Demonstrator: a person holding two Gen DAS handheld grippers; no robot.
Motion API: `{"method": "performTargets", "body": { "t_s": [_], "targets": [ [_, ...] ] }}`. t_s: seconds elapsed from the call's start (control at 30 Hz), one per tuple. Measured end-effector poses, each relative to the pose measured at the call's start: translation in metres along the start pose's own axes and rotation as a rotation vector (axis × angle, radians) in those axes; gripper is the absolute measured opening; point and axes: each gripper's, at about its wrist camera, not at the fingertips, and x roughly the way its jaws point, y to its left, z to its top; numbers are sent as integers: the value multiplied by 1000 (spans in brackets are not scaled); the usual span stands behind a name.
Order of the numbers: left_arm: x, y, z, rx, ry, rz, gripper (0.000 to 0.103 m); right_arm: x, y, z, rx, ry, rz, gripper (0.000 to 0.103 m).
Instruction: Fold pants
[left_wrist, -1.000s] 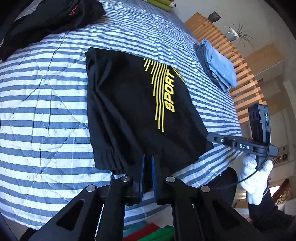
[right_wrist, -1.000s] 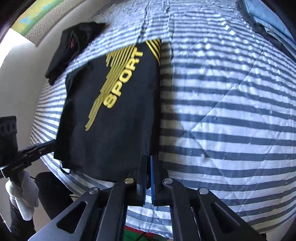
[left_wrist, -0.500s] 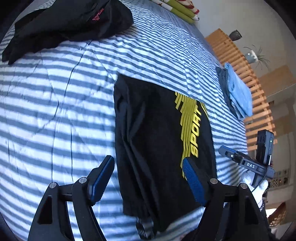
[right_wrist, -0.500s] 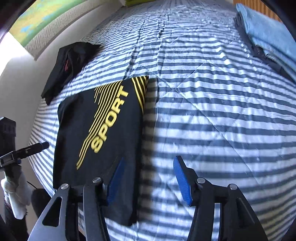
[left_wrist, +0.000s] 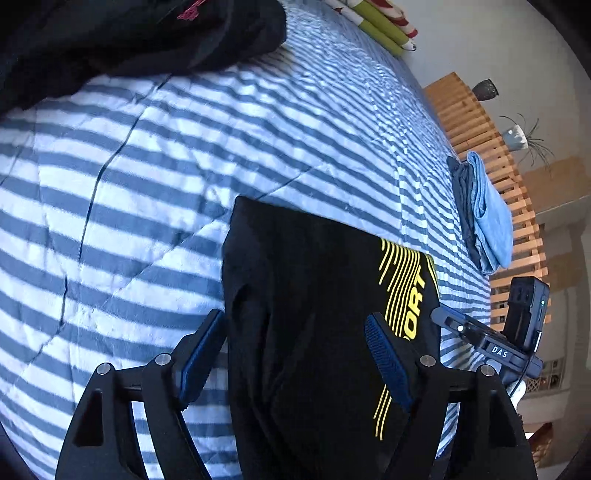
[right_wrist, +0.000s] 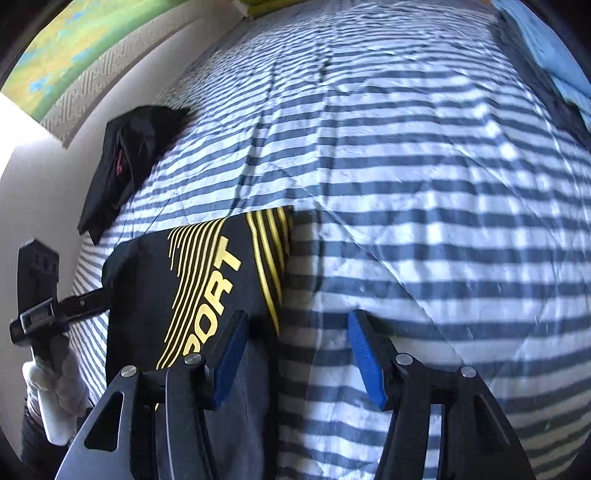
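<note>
The folded black pants (left_wrist: 314, 295) with a yellow SPORT print lie flat on the striped bed cover (left_wrist: 147, 166). My left gripper (left_wrist: 293, 317) hovers open over their left half, with the left edge of the cloth under the gap and nothing pinched. In the right wrist view the pants (right_wrist: 147, 280) lie at the lower left. My right gripper (right_wrist: 298, 314) straddles their right edge, its jaws opening and not pressing on the cloth. Each view shows the other gripper beside the pants, held by a white-gloved hand (right_wrist: 55, 387).
A crumpled black garment (left_wrist: 129, 33) lies at the far left of the bed. A folded stack of blue and grey clothes (left_wrist: 487, 218) sits by the wooden slatted headboard (left_wrist: 476, 122). Green striped pillows (left_wrist: 380, 29) lie at the far end.
Both grippers were shut on the pants' near edge a second ago. They have let go, opened wide and moved forward over the pants.
</note>
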Motion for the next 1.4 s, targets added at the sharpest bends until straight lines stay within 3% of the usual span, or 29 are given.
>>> {"method": "performTargets", "body": {
  "t_s": [0.17, 0.23, 0.33, 0.4, 0.43, 0.47, 0.57, 0.67, 0.83, 1.07, 1.27, 1.4],
  "targets": [
    [8, -4, 4, 29, -9, -9, 78, 11, 17, 8, -80, -9, -15, 50],
    [10, -9, 4, 51, -9, 6, 76, 15, 19, 10, -64, -12, 17, 36],
    [14, -15, 2, 76, -3, 15, 63, 22, 26, 13, -80, -6, 31, 35],
    [16, -16, 2, 83, -12, 34, 46, 25, 30, 15, -82, -11, 38, 33],
    [15, -15, 2, 81, -13, 34, 42, 28, 31, 17, -76, -6, 49, 21],
    [16, -14, 2, 80, -14, 32, 39, 33, 32, 19, -60, 10, 73, 17],
    [14, -13, 0, 72, -15, 39, 17, 34, 30, 20, -23, -7, 81, 10],
    [4, -23, -5, 95, -42, 18, 11, 22, 31, 15, -18, -36, 82, 7],
    [-28, -73, -11, 214, -114, 7, 11, -24, 40, 2, -58, -154, 66, 6],
    [-62, -175, -5, 379, -185, -103, 11, -134, 27, -18, -59, -401, -9, 6],
    [-47, -277, 11, 491, -206, -202, 11, -227, -10, -25, -36, -611, -167, 6],
    [-22, -352, 28, 553, -200, -259, 11, -268, -46, -15, 2, -672, -263, 6]
  ]
}}
